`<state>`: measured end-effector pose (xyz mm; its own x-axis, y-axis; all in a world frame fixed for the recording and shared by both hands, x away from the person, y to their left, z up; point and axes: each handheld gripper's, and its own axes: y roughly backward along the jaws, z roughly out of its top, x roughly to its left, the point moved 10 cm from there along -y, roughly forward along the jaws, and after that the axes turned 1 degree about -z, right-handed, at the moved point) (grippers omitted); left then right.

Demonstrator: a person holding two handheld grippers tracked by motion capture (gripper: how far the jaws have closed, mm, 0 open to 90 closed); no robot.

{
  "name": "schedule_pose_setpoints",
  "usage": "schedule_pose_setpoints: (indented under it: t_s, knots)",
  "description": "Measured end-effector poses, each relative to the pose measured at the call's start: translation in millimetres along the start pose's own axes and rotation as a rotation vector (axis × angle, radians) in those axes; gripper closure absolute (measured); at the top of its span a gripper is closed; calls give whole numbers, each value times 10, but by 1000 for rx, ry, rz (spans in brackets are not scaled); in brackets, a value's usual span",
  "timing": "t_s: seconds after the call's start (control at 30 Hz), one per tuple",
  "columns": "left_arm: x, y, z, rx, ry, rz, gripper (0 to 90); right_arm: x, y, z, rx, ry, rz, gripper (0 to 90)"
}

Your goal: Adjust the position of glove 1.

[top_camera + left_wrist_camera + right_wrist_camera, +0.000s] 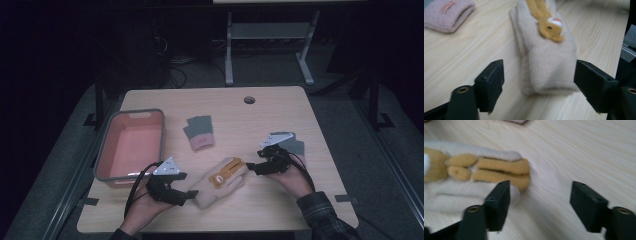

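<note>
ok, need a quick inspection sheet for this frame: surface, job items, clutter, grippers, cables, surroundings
Surface: light wooden table, round hole near its far edge.
Job's things: beige glove with an orange animal figure, lying flat between the two hands.
Clutter: pink-and-grey glove mid-table; pink bin with grey rim at the left; grey cloth behind the right hand.
Grippers: left hand-held gripper open, jaws either side of the glove's cuff, not pressing; right hand-held gripper open at the glove's fingertips.
Cables: black cables trail from both grippers back along the forearms.
Surroundings: dark room, grey metal stand beyond the table.
</note>
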<state>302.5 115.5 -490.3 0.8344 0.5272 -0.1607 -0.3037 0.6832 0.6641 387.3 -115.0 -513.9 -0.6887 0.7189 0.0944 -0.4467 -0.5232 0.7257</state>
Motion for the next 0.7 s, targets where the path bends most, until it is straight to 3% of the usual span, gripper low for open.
schedule_pose_setpoints:
  t_s: [0.2, 0.27, 0.33, 0.47, 0.7]
  knots:
    - [-54, -107, 193, -7, -28, -12, 176, 59, 53, -112, -9, 24, -7, 204]
    - [-71, -197, 257, 16, -60, -17, 163, 84, 77, -151, -11, 35, 2, 181]
    - [-85, -263, 294, 18, -59, -23, 153, 105, 113, -186, -17, 42, 2, 178]
    - [-93, -380, 313, 41, -74, -28, 146, 106, 150, -291, -24, 58, -2, 163]
    - [-86, -504, 309, 68, -83, -29, 134, 106, 190, -495, 11, 63, -6, 136]
